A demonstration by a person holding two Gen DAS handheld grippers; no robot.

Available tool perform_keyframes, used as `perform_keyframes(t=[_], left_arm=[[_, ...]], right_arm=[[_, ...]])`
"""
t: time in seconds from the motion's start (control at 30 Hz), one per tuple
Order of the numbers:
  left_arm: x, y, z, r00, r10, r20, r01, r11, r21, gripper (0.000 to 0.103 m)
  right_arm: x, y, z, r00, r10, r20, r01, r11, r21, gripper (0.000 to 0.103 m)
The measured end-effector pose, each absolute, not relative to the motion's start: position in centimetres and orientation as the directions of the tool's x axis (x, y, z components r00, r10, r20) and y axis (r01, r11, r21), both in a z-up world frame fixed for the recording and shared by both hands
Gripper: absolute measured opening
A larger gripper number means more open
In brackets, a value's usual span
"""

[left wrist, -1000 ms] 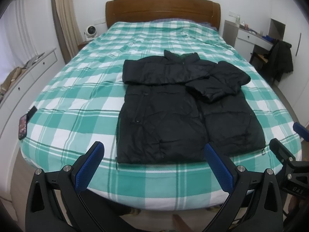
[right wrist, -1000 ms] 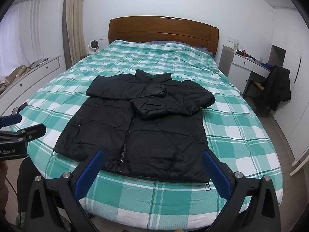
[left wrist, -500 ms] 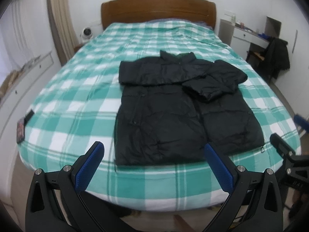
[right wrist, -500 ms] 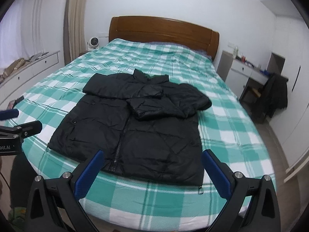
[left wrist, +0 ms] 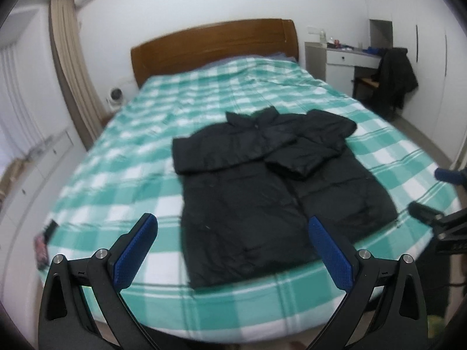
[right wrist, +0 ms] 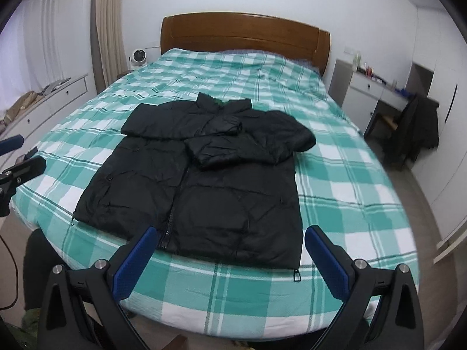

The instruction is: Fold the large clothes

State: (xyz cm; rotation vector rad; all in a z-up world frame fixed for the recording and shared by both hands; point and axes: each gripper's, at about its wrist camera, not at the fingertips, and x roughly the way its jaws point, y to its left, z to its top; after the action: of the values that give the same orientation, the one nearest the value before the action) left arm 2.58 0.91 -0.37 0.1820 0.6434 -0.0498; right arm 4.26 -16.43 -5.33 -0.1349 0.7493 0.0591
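Note:
A black puffer jacket [left wrist: 271, 186] [right wrist: 201, 175] lies zipped and face up on the green-and-white checked bed [left wrist: 151, 157] [right wrist: 344, 192], hem toward me, both sleeves folded across the chest. My left gripper [left wrist: 232, 248] hangs open over the foot of the bed, above the jacket's hem, with nothing between its blue pads. My right gripper [right wrist: 229, 255] is also open and empty, just short of the hem near the zipper end. Each gripper shows at the edge of the other's view: the right gripper's fingers [left wrist: 423, 213], the left gripper's fingers [right wrist: 26, 166].
A wooden headboard [right wrist: 245, 38] stands at the far end. A white desk [right wrist: 370, 87] and a chair with a dark coat [right wrist: 417, 125] are to the right; low white drawers [right wrist: 43, 102] run along the left wall. A small fan [right wrist: 137, 57] sits by the curtain.
Both grippers have lifted and tilted upward, the left one swinging its view rightward and blurring. The jacket has not moved, and both grippers stay open.

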Motion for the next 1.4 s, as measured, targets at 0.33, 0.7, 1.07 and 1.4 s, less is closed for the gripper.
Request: perform_keyframes(t=[0.33,0.7,1.07,1.4], left_arm=[[2.2,3.3,-1.2,0.81,0.08,-0.581,-0.029,0.995,0.097,0.103],[2.6,4.5,-3.7,0.738,0.079,-0.67,-0.077,0.997,0.032,0.103],[2.6,2.6,-4.2,0.727,0.067,-0.684,-0.044,0.998,0.051,0.103],[3.0,2.4,-4.9,0.717,0.066,-0.694,-0.043,0.998,0.05,0.103]], right_arm=[[2.3,-17.9,-3.3,0.847,0.107,-0.521,-0.189,0.976,-0.106,0.103],[4.2,-15.4,-7.5,0.757,-0.023,-0.653,-0.092,0.986,-0.142,0.103],[4.1,-14.5,-8.0,0.775,-0.006,-0.632,-0.117,0.981,-0.152,0.103],[5.8,-14.0,-9.2,0.747,0.057,-0.662,-0.194,0.972,-0.135,0.103]])
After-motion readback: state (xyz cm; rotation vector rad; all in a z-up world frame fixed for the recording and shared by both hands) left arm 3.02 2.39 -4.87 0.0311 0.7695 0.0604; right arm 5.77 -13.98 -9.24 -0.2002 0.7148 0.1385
